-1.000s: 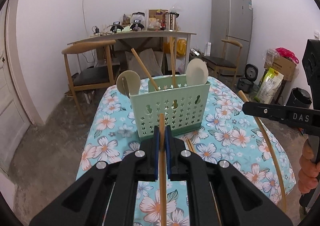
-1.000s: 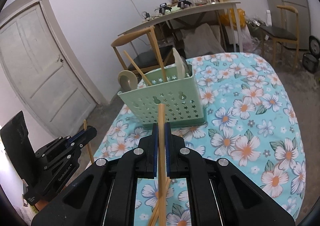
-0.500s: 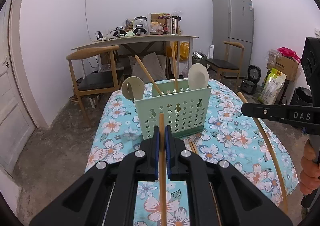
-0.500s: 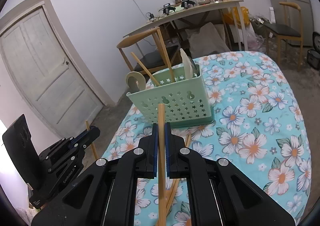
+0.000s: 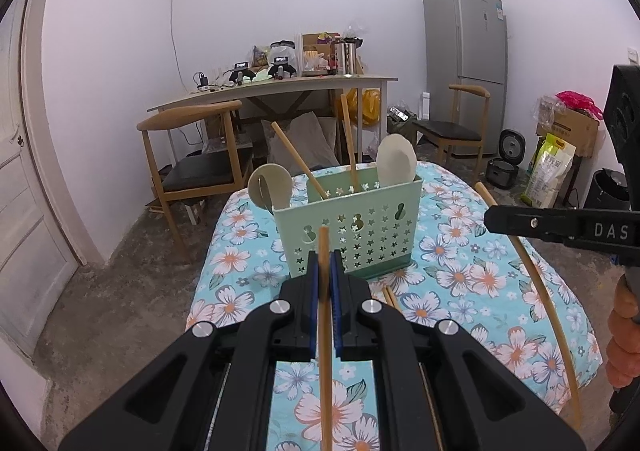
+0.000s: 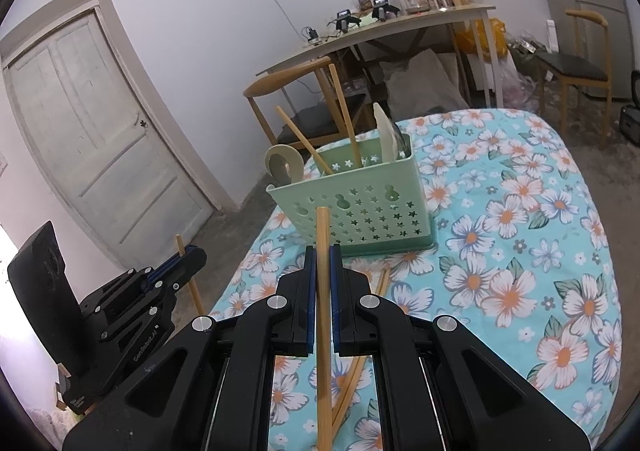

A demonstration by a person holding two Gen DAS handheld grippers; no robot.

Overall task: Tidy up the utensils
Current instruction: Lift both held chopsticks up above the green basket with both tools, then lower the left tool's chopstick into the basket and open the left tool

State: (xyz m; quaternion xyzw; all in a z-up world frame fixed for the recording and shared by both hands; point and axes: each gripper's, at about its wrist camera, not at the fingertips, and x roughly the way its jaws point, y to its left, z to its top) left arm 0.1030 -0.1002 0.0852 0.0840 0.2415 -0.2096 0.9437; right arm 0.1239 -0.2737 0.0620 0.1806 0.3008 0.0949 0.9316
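A pale green utensil holder [image 5: 352, 229] [image 6: 360, 211] with star cut-outs stands on the flowered table. Two chopsticks and two cream spoons stick out of it. My left gripper [image 5: 324, 257] is shut on a wooden chopstick [image 5: 325, 335] that points toward the holder from just in front of it. My right gripper [image 6: 322, 253] is likewise shut on another chopstick [image 6: 322, 311], short of the holder's near wall. Loose chopsticks [image 6: 360, 351] lie on the cloth under the right gripper. Each gripper shows in the other's view: the right gripper [image 5: 490, 220] at the right, the left gripper [image 6: 202, 257] at the lower left.
The flowered tablecloth [image 6: 520, 251] covers a small table [image 5: 460, 271]. Wooden chairs [image 5: 196, 155], a cluttered long desk [image 5: 280, 87], a fridge [image 5: 466, 67] and bags on the floor stand behind. A white door [image 6: 92, 131] is at the left. A hand [image 5: 622, 331] holds the right gripper.
Both views have tilted slightly, so the holder sits a little lower in the pictures. Both grippers stay shut on their chopsticks.
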